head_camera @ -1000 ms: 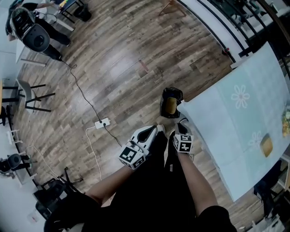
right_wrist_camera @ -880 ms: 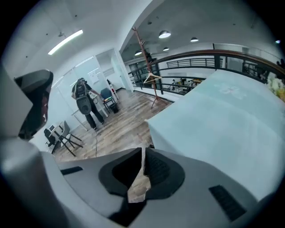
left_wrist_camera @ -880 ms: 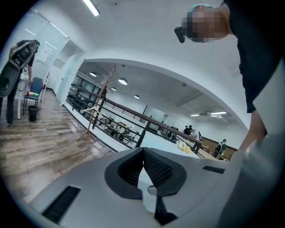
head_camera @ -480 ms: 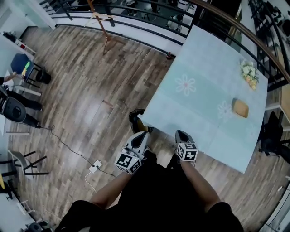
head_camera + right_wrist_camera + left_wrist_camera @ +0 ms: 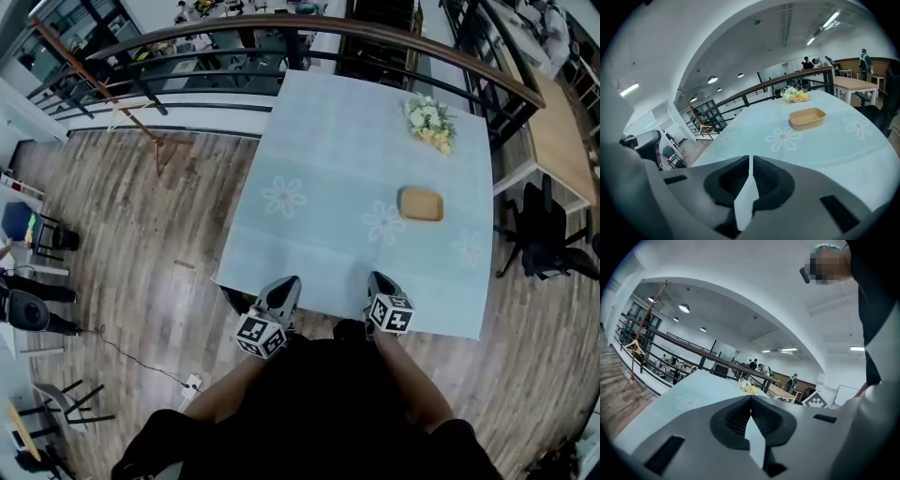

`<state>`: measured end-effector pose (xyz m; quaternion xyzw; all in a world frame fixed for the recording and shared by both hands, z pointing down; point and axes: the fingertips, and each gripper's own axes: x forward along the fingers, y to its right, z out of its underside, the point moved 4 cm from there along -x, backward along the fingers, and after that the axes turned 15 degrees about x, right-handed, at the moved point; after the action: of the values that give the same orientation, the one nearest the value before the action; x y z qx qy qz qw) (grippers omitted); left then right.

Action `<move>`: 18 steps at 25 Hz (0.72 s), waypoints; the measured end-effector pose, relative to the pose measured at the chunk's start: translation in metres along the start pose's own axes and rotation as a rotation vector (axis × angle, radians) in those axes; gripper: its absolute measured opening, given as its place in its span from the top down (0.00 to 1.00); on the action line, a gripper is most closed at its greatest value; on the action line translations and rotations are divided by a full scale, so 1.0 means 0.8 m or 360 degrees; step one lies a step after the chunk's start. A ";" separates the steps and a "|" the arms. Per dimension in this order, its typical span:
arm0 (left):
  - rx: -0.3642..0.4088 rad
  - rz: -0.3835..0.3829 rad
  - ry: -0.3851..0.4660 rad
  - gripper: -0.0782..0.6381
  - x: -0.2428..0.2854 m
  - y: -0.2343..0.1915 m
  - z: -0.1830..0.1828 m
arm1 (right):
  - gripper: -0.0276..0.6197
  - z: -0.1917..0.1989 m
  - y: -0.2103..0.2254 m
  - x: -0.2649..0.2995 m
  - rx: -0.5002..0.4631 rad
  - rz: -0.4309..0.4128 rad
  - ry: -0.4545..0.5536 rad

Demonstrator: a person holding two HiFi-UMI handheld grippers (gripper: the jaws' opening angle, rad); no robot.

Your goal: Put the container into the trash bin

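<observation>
Container (image 5: 420, 204): shallow, tan, rounded-rectangular tray that looked empty. It lay right of centre on the pale flowered tablecloth (image 5: 328, 141), with a flower bunch (image 5: 429, 122) beyond it. A dark shape (image 5: 232, 300) sat under the near-left table corner (mostly hidden, not identifiable). Left gripper (image 5: 288, 282) and right gripper (image 5: 377, 277) were clenched on nothing at the near edge, with open cloth between them and the container.

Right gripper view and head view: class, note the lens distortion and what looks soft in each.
Right gripper view: fisheye bows the railing, corners go dark; container crisp, right tongs soft. Head view: railing curves round the table; mostly sharp.
</observation>
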<state>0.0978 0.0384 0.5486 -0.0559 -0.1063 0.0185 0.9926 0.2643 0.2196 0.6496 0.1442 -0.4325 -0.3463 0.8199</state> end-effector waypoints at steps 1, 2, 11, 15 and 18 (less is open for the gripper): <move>0.0004 0.0024 -0.0001 0.87 0.023 0.016 -0.002 | 0.89 -0.012 0.021 -0.004 0.0027 0.0011 0.0011; 0.0011 0.0042 -0.0004 0.87 0.043 0.030 -0.004 | 0.89 -0.023 0.039 -0.008 0.0042 0.0017 0.0020; 0.0045 0.0111 -0.0036 0.87 0.180 0.088 -0.024 | 0.89 -0.116 0.149 -0.019 0.0039 0.0057 0.0042; 0.0015 0.0167 -0.0070 0.87 0.219 0.101 -0.023 | 0.89 -0.151 0.183 -0.011 0.0074 0.0112 0.0068; -0.0006 0.0193 -0.0105 0.87 0.243 0.113 -0.019 | 0.89 -0.181 0.207 0.003 0.0078 0.0148 0.0076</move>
<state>0.2888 0.1357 0.5641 -0.0634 -0.1354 0.0802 0.9855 0.4559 0.3276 0.6549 0.1523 -0.4272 -0.2936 0.8415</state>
